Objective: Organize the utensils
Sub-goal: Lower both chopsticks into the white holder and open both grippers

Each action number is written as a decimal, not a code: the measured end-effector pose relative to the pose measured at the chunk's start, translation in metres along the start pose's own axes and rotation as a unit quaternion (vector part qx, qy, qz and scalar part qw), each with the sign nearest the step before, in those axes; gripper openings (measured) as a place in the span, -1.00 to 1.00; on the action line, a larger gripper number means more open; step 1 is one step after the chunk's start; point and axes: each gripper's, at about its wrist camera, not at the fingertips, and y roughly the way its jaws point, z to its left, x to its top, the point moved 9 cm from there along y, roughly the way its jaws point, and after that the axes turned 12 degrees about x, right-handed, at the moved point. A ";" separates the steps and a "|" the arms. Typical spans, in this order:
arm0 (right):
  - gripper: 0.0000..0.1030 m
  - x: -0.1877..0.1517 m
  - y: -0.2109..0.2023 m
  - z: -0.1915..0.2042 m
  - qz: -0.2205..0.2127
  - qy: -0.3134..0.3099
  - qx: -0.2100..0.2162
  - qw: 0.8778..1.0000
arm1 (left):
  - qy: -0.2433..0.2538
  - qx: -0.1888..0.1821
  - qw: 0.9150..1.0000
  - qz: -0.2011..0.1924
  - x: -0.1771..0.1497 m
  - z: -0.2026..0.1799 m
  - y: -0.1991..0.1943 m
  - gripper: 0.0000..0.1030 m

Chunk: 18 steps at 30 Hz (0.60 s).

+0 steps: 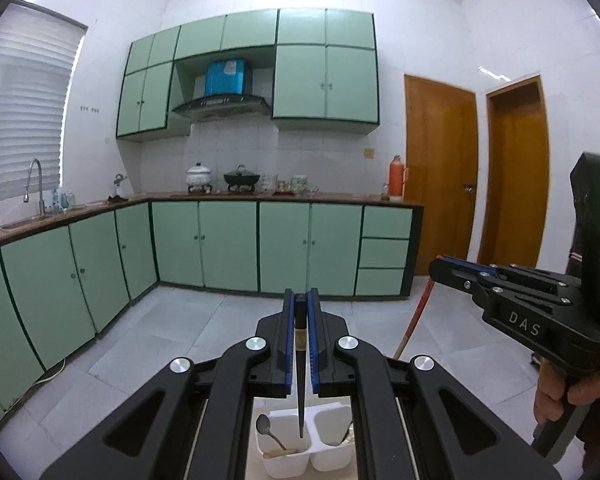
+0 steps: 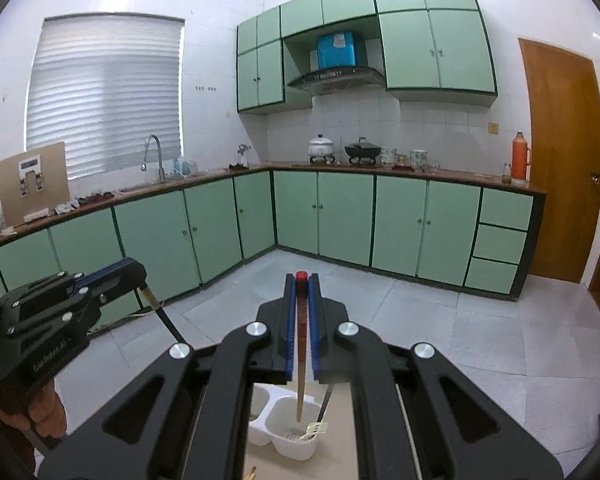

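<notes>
Dark chopstick (image 1: 300,360) and red-tipped chopstick (image 2: 300,344), each pinched in closed grippers, likely need lowering into the white caddy (image 1: 288,465).

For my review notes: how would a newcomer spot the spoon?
Find the white plastic two-compartment utensil holder low in the left wrist view. The grey metal spoon leans in its left compartment, bowl up. Unlike the dark chopstick, no tongs hold it.

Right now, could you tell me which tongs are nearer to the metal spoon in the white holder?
Left. The left tongs hold a black chopstick over the compartment with the spoon; the right tongs hold a red-tipped chopstick over the fork beside it.
</notes>
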 end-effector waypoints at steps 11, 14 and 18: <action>-0.89 -0.061 0.064 -0.011 0.066 0.013 -0.006 0.998 | -0.009 0.013 0.997 0.071 -0.063 0.007 0.068 -0.88; -0.81 -0.071 0.066 -0.011 0.075 0.019 -0.009 0.997 | -0.011 0.013 0.996 0.084 -0.072 0.009 0.071 -0.85; -0.54 -0.072 0.052 -0.010 0.061 0.023 -0.017 0.998 | -0.013 0.014 0.997 0.075 -0.070 0.016 0.055 -0.51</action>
